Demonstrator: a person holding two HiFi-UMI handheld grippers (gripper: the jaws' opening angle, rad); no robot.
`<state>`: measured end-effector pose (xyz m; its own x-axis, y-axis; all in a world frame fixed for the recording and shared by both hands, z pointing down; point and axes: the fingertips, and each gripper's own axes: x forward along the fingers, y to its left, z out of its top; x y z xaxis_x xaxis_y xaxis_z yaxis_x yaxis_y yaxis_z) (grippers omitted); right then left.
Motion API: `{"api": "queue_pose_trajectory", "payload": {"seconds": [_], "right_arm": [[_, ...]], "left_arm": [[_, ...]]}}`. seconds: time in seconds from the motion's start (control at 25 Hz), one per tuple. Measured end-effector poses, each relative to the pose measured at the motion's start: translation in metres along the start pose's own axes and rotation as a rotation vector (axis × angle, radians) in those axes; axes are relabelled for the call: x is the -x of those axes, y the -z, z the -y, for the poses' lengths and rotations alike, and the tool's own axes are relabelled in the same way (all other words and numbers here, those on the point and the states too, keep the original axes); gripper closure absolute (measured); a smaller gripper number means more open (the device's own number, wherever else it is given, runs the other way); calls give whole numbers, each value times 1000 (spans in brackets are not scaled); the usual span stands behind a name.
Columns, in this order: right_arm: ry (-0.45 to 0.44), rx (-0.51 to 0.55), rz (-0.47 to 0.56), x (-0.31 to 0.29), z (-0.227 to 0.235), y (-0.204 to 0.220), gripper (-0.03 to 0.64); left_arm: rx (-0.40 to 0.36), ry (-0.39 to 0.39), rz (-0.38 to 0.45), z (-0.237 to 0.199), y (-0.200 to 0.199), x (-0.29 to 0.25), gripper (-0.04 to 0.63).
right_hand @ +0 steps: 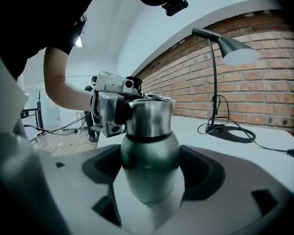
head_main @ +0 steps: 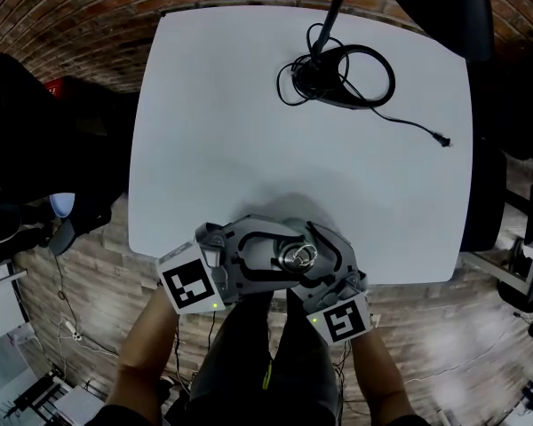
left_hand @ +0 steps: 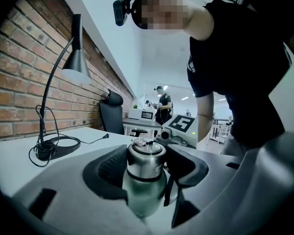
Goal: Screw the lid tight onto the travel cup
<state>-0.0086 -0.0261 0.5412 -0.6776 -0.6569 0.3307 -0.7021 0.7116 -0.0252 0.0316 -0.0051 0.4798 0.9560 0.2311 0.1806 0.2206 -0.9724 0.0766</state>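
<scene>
Travel cup (right_hand: 149, 165) in right tool (right_hand: 148, 182)

Perhaps greenish travel cup (right_hand: 149, 168), silver lid (right_hand: 148, 116), white table (head_main: 240, 114)

Grey left hand-held gripper (head_main: 271, 257) and right hand-held gripper (head_main: 316, 261), black-white marker cubes (head_main: 188, 287), black T-shirt (left_hand: 245, 58).

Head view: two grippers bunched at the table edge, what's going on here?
A person is working on a travel cup at the near edge of the white table, one gripper in each hand. The right gripper is clamped on the cup's green body and holds it upright. The left gripper has its pads around the steel lid, apparently gripping it to turn. The lid sits on the cup; how tight it is can't be seen.
</scene>
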Motion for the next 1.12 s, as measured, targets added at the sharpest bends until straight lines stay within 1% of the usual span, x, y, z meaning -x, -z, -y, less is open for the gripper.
{"api": "queue_pose_trajectory", "payload": {"seconds": [0.12, 0.2, 0.28, 0.4, 0.52, 0.56, 0.64, 0.84, 0.96, 1.0, 1.08, 1.12], "right_arm": [[3, 3, -3, 0, -1, 1, 268], [5, 2, -1, -1, 0, 1, 268], [7, -2, -4, -1, 0, 1, 268], [11, 3, 1, -1, 0, 0, 268], [19, -7, -6, 0, 0, 2, 268], [20, -10, -10, 0, 0, 2, 268], [24, -11, -12, 0, 0, 2, 268], [30, -12, -5, 0, 0, 2, 268], [37, -13, -2, -1, 0, 1, 268], [39, -17, -2, -1, 0, 1, 268], [41, -16, 0, -1, 0, 0, 268], [42, -15, 2, -1, 0, 0, 268]], "left_arm": [[10, -51, 10, 1, 3, 0, 336], [6, -101, 28, -3, 0, 2, 278], [1, -157, 49, -8, -5, 8, 267], [50, -290, 52, -10, -1, 17, 265], [123, -475, 12, -11, 7, 21, 267], [147, -525, 4, -11, 8, 22, 267], [166, -594, 1, -9, 4, 20, 267], [120, -692, -4, -13, -8, 7, 267], [120, -762, -43, -21, 0, 8, 279], [117, -775, -54, -21, 2, 9, 304], [102, -786, -55, -21, 1, 9, 327], [96, -779, -48, -21, 0, 8, 328]]}}
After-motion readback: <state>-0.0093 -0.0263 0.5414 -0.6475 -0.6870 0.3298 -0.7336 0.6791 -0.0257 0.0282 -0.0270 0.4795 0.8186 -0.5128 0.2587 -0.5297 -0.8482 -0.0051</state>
